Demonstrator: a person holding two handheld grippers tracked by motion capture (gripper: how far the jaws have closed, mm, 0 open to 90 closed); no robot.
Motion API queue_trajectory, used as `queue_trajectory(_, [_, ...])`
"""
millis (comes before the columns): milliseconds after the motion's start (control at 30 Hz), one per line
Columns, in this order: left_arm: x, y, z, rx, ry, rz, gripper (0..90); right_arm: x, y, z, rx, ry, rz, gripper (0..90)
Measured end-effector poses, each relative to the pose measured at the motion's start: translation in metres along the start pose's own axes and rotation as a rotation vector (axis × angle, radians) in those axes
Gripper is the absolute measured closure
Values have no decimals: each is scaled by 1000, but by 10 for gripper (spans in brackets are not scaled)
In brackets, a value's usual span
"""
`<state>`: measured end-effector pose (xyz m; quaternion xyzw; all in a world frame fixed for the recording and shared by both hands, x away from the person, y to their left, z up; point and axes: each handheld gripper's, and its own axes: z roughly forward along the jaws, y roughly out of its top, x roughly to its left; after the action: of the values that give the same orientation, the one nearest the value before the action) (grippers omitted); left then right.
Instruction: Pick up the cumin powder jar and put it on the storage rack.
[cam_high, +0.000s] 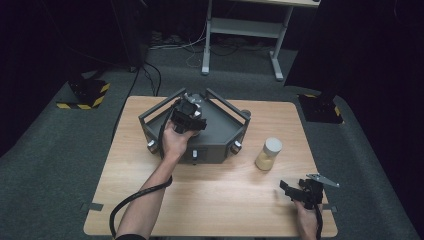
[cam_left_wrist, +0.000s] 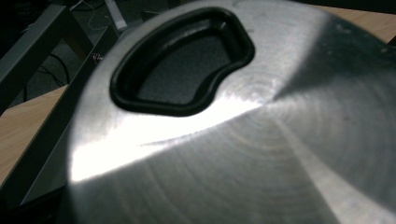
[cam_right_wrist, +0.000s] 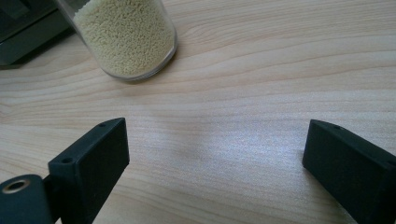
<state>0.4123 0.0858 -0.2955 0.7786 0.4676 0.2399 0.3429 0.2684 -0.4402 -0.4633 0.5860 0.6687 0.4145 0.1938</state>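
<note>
Two grippers: the left gripper (cam_high: 186, 116), fingers closed, probably holds the metal lid (cam_left_wrist: 243, 140) over the machine (cam_high: 220, 135); it could slip. The right gripper (cam_high: 295, 189) rests wide open, empty.

The grey machine (cam_high: 200, 132) takes the far middle of the table (cam_high: 150, 210), and its frame bars (cam_high: 160, 107) close it on both sides. The jar of grains (cam_high: 268, 153) stands just beside its right corner. The near half of the table lies free for passing.
</note>
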Motion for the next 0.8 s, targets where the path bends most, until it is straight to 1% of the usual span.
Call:
queue_trajectory(67, [-1, -1, 2, 5, 1, 4, 317, 0, 0, 0, -2, 0, 3, 65])
queue_trajectory(200, [0, -4, 6, 8, -1, -6, 317, 0, 0, 0, -2, 0, 4, 65])
queue_trajectory(267, [2, -6, 6, 3, -9, -15, 317, 0, 0, 0, -2, 0, 4, 65])
queue_trajectory(400, [4, -7, 6, 0, -16, -14, 316, -1, 0, 0, 0, 4, 4, 66])
queue_trajectory(533, [8, -10, 6, -10, -28, -32, 315, 0, 0, 0, -1, 0, 0, 66])
queue_trajectory(667, [8, -7, 6, 5, -30, -38, 312, 0, 0, 0, 0, 1, 3, 66])
queue_trajectory(700, [10, -6, 7, 7, -40, -44, 303, -1, 0, 0, 0, 3, 7, 66])
queue_trajectory(733, [12, -6, 7, 7, -56, -52, 268, -2, 0, 0, -2, 4, 10, 66])
queue_trajectory(800, [14, -8, 5, -6, -72, -52, 219, -2, -1, 0, -4, 4, 13, 66])
